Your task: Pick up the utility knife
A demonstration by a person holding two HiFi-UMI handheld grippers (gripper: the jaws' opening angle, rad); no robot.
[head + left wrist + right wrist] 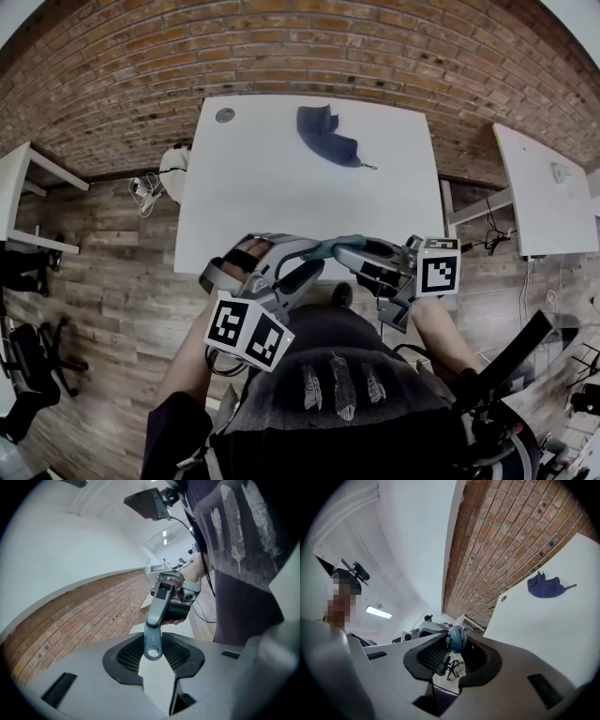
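A white table (281, 187) stands ahead of both grippers, against a brick wall. It is bare apart from a dark blue cloth (326, 136) lying crumpled far ahead of the jaws and a small round disc (225, 114) at the far left corner. Neither has anything to do with the hold.

The left gripper (309, 261) and right gripper (356, 255) meet tip to tip just short of the table's near edge, above the person's lap. They point at each other, most likely so that each can take one end of the same tool.

The knife (154, 620) spans the small gap between them, off the table and in the air. In the left gripper view its jaws are clamped on the grey-blue tail end with the hanging hole, and the body runs straight away from the jaws toward the other gripper. In the right gripper view the opposite, rounded end sits between the jaw tips, and the jaws appear closed on it. With both ends pinched, the knife stays level and cannot swing. The pick-up looks done; the two-ended hold suggests a handover or a steadier grip.
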